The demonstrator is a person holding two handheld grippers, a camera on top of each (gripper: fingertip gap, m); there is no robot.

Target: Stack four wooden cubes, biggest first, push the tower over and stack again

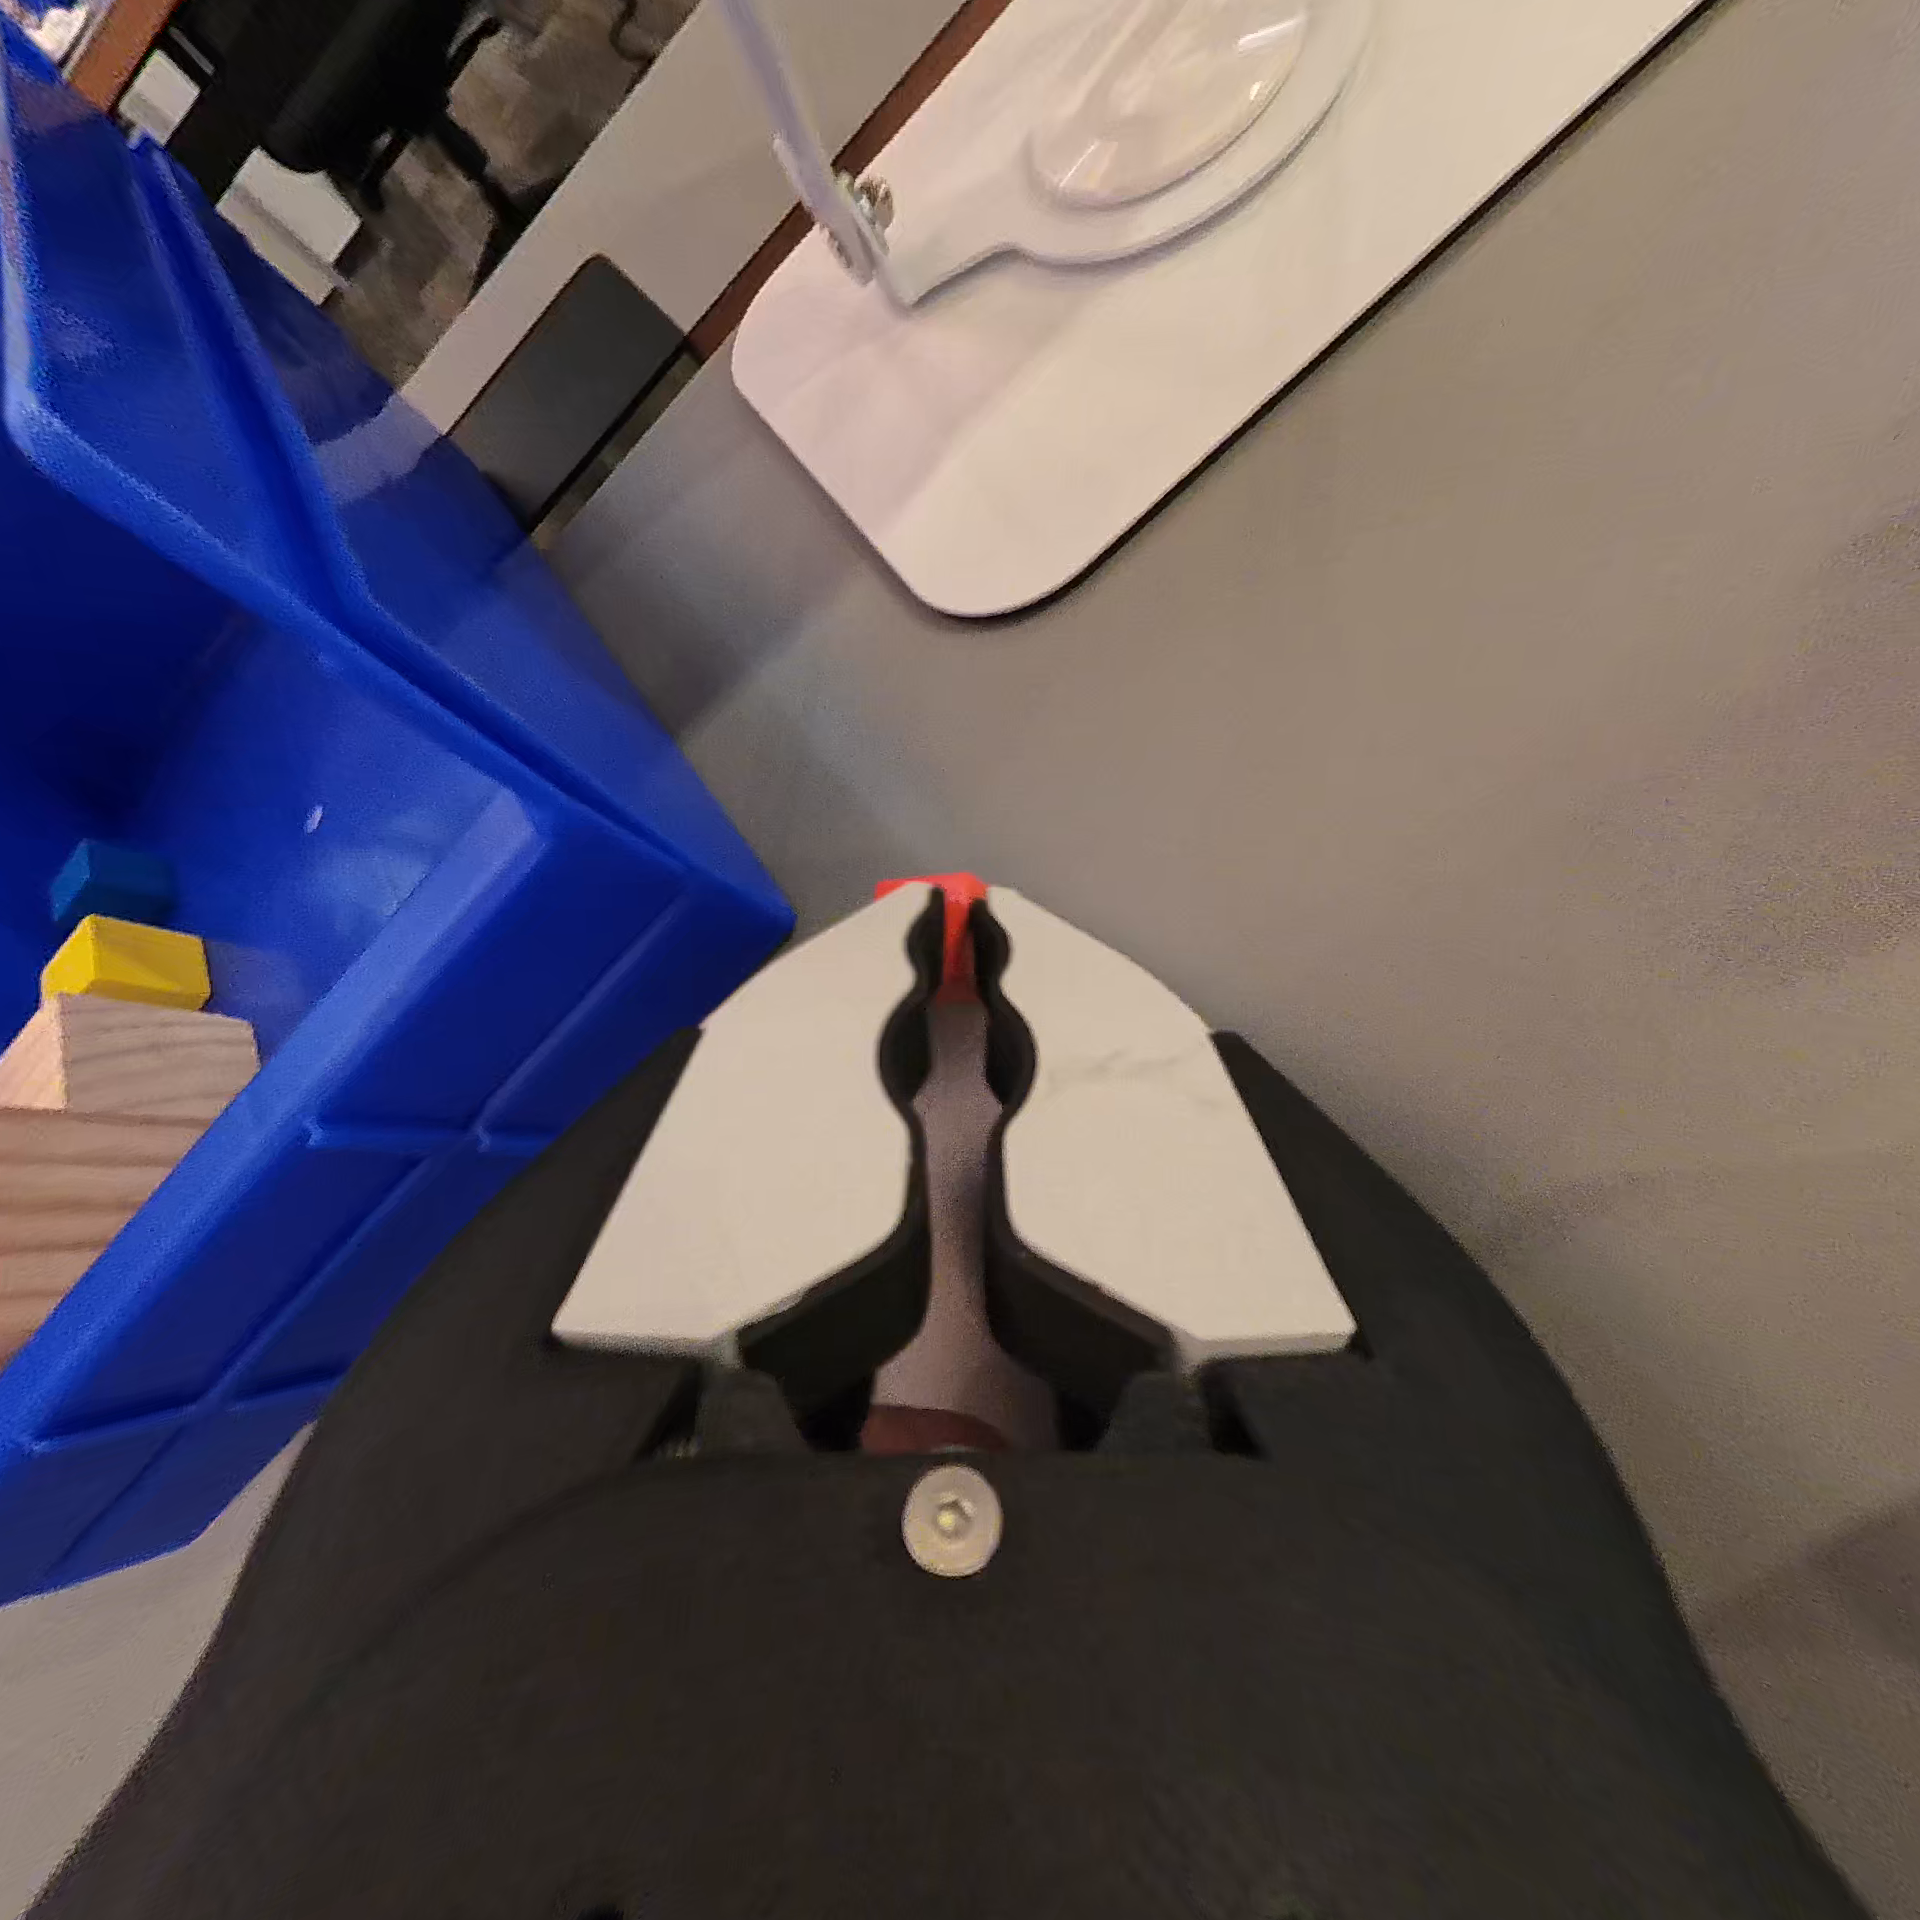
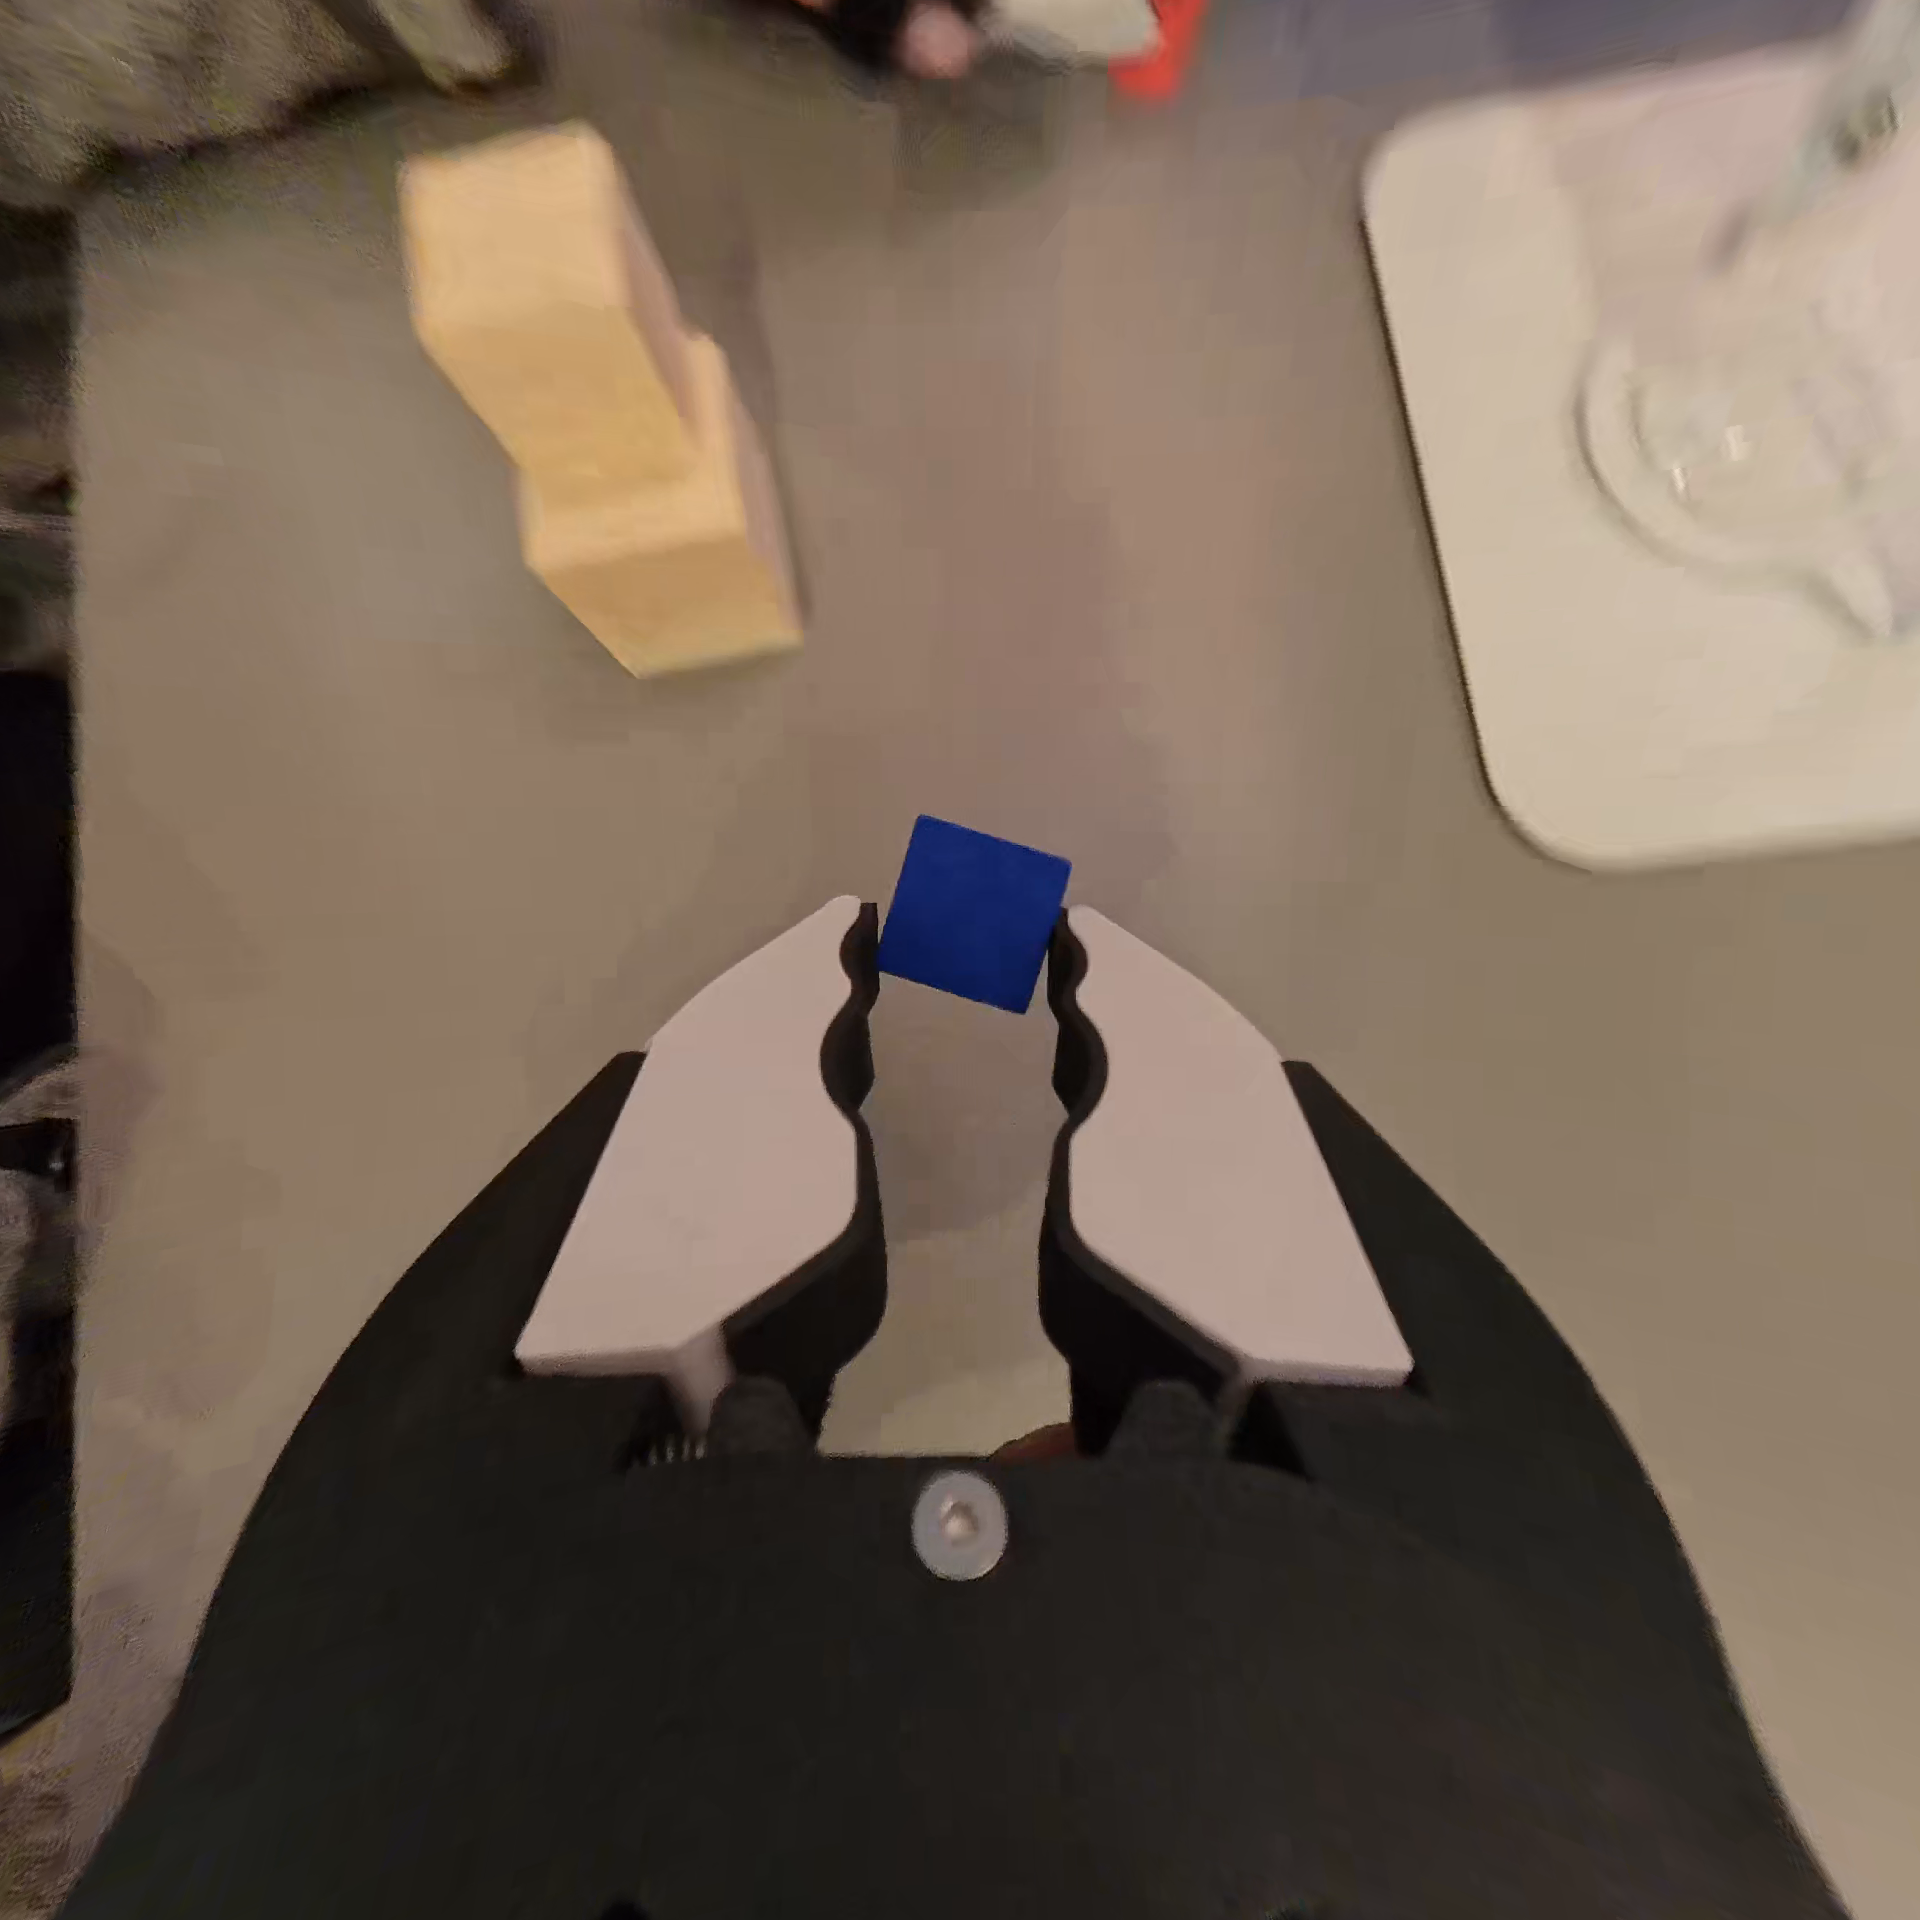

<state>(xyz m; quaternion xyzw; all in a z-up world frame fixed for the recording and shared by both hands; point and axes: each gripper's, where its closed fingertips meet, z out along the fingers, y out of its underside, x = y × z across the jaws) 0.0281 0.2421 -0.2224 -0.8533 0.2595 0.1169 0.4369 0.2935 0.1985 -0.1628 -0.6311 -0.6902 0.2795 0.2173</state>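
Left gripper [image 1: 951, 914] clamping small red cube [image 1: 954, 940], right gripper [image 2: 966, 920] pinching matte blue cube [image 2: 971, 914]

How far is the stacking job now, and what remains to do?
Done, it seems: two bare wooden cubes already sit stacked, the smaller on the bigger, on the grey table. In hand: the right gripper holds a blue cube and the left gripper a small red cube. Left: place both on top, push the tower over, then stack again.
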